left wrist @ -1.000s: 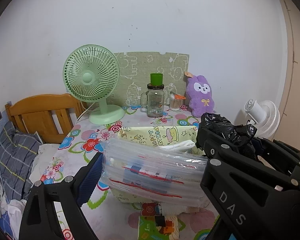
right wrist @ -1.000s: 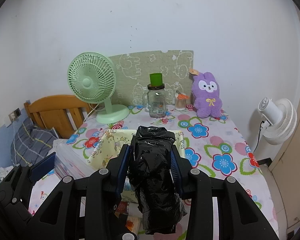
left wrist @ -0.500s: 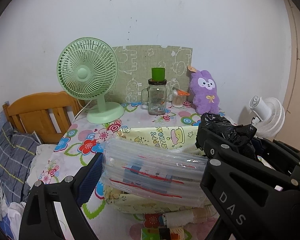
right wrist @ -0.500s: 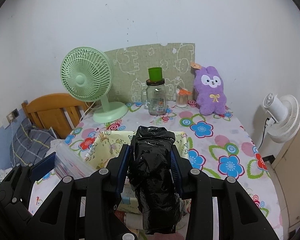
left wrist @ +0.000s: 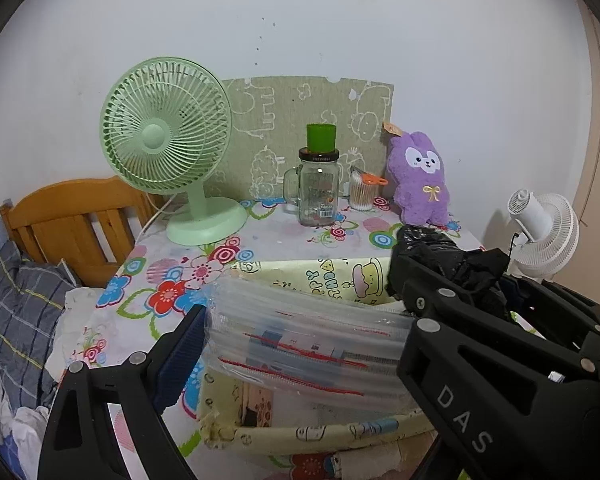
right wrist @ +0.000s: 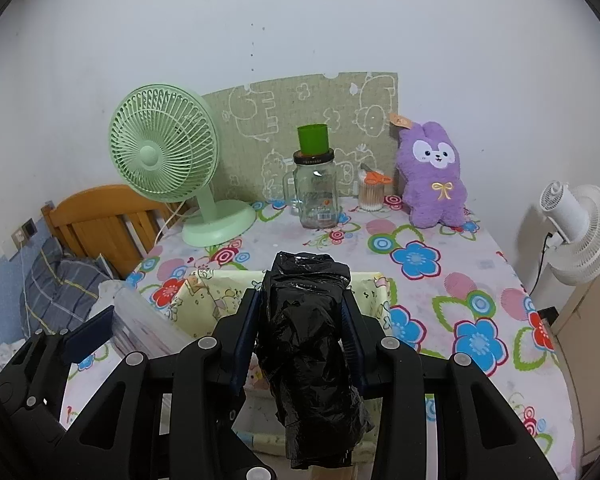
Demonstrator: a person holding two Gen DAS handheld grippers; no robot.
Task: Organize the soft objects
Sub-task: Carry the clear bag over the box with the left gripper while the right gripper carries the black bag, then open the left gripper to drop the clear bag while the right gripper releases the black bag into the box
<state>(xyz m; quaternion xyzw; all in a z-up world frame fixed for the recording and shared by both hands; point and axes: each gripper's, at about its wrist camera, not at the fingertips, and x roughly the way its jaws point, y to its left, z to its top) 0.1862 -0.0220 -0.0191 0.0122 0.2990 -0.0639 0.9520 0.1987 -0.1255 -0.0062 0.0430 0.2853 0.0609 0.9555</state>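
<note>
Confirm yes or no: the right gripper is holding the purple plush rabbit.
No. The right gripper is clamped on a black plastic bag bundle; the purple plush rabbit sits untouched by the wall.

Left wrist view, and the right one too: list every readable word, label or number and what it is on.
"DAS": raised letters on the left hand-held gripper, right finger.
"HAPPY BIRTHDAY", only partly readable: cloth basket.
Label on glass jar: too small.
Print on stack of clear zip bags: blurred.
Right wrist view: nothing readable.
</note>
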